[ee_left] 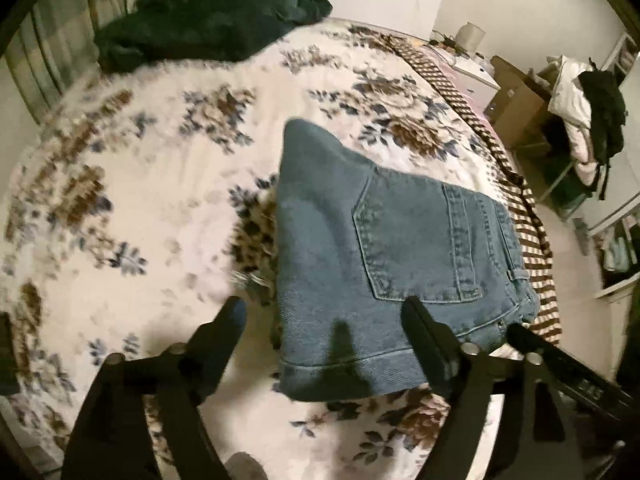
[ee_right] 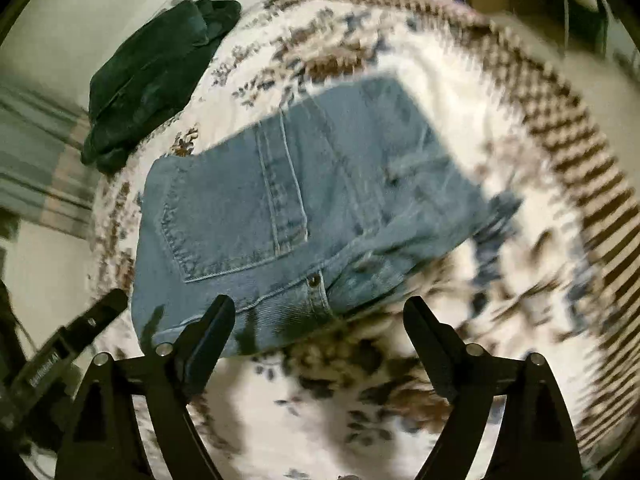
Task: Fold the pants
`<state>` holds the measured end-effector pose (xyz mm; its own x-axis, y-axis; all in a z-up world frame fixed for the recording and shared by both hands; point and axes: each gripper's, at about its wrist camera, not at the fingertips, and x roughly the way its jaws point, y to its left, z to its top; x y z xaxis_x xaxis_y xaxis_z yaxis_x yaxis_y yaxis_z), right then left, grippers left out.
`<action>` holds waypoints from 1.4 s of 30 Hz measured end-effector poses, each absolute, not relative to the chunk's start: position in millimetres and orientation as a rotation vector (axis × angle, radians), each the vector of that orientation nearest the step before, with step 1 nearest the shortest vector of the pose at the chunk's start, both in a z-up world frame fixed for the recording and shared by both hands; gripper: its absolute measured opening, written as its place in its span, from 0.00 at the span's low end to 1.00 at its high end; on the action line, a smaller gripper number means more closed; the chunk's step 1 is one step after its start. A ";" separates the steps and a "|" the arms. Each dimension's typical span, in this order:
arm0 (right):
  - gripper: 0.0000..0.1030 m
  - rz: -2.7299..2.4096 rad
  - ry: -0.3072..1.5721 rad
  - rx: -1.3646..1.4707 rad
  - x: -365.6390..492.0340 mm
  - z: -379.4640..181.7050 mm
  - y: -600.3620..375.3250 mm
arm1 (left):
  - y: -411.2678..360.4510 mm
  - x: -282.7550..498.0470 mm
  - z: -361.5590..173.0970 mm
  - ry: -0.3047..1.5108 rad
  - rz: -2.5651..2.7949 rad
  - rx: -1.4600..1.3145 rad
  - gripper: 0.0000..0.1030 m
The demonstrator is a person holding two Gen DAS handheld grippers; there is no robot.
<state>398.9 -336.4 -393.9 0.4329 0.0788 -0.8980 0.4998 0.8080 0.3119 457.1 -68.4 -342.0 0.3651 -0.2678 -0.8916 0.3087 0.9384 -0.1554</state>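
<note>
The blue jeans (ee_left: 384, 264) (ee_right: 288, 216) are seen folded into a compact stack on the bed (ee_left: 132, 184) (ee_right: 500, 280), a back pocket facing up and a hemmed edge turned toward the near side; in the left wrist view they lie right of centre, close to the bed's right edge, where a brown-and-white striped border (ee_left: 532, 240) is shown; a floral blanket is spread beneath them. The left hand-held gripper (ee_left: 324, 312) is held above the near edge of the stack with its fingers spread wide and nothing between them; its right finger (ee_left: 424, 336) overlaps the denim in the picture, though contact cannot be told. The right hand-held gripper (ee_right: 320, 312) is likewise held open and empty, just near of the jeans. A dark green garment (ee_left: 208, 12) (ee_right: 156, 76) is bunched at the far left of the bed, well apart from the jeans; clothes draped over furniture (ee_left: 588, 116) are seen at the far right.
</note>
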 end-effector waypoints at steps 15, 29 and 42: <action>1.00 -0.461 0.969 0.232 322.5 -228.9 -324.0 | -69.7 376.3 -222.8 0.972 -0.293 0.142 0.98; 1.00 -0.351 0.801 0.178 157.4 -59.2 -288.8 | -46.3 229.3 -91.7 0.847 -0.219 0.099 0.98; 1.00 -0.295 0.674 0.139 33.2 45.7 -266.2 | -29.9 131.0 -11.1 0.702 -0.160 0.082 0.98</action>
<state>33.2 -266.2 45.7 0.7419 -0.2238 -0.6320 0.3133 0.9491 0.0317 131.0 -29.9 -11.1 0.7517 -0.1187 -0.6487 0.1737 0.9846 0.0212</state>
